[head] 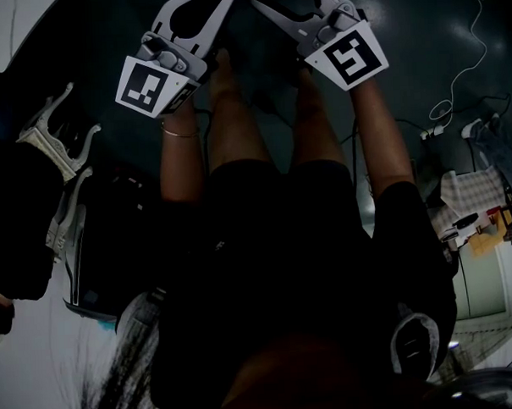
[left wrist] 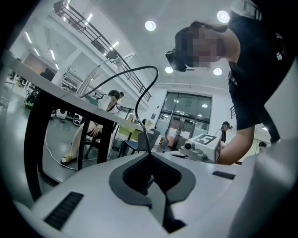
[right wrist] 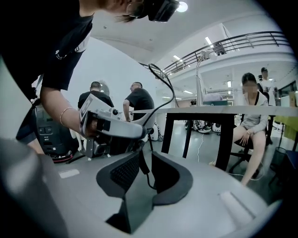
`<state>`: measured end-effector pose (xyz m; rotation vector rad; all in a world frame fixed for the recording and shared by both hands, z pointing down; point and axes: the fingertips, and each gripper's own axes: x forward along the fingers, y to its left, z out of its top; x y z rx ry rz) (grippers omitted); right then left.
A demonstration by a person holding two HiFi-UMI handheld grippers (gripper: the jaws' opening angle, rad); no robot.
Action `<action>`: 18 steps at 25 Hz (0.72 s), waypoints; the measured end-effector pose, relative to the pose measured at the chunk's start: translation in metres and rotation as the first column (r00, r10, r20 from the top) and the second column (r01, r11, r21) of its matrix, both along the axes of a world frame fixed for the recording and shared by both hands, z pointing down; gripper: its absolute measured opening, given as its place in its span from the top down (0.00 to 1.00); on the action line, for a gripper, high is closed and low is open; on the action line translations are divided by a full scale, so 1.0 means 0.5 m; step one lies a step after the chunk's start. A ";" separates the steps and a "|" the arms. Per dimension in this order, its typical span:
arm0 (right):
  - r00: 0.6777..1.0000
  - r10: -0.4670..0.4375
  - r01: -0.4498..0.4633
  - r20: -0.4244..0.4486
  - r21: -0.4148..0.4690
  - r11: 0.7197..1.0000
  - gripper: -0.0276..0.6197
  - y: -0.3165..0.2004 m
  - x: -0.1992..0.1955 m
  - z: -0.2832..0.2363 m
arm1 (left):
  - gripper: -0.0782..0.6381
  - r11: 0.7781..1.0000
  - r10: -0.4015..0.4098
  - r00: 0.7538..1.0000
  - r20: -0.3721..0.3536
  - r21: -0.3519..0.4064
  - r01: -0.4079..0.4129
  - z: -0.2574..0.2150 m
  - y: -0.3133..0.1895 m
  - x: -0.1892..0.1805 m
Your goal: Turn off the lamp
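Cord (left wrist: 136, 106) between the fingers of the left gripper (left wrist: 149, 158) and the right gripper (right wrist: 144, 158), grippers side by side above the floor (head: 402, 49), worktop (right wrist: 209, 110) behind, seated person (right wrist: 253, 118) beyond it

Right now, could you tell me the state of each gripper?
Left gripper: closed on the thin black cable.
Right gripper: open, the cable passing between its jaws.

grey floor, black-legged table

a glossy grey floor (head: 401, 32) carries a table (right wrist: 209, 110) with a pale top and black legs. a white cable (head: 479, 30) snakes loose across the floor, a power strip (head: 432, 132) near its end. a slim lamp (right wrist: 197, 83) stands on the tabletop.
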<state>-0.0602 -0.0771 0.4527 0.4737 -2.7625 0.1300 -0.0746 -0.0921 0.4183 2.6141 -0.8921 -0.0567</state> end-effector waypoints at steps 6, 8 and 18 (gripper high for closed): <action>0.991 0.069 -0.064 0.112 -0.047 0.997 0.91 -0.012 0.009 -0.024 | 0.87 0.999 0.012 1.000 0.028 -0.033 -0.011 0.040 0.004 -0.002; 0.992 0.067 -0.062 0.107 -0.054 0.997 0.94 -0.010 0.008 -0.020 | 0.87 0.999 0.011 0.999 0.037 -0.050 -0.009 0.055 0.005 -0.002; 0.985 0.111 -0.101 0.135 -0.083 0.991 0.95 -0.014 0.011 -0.020 | 0.87 0.986 -0.045 0.996 0.083 -0.154 0.057 0.146 0.003 -0.010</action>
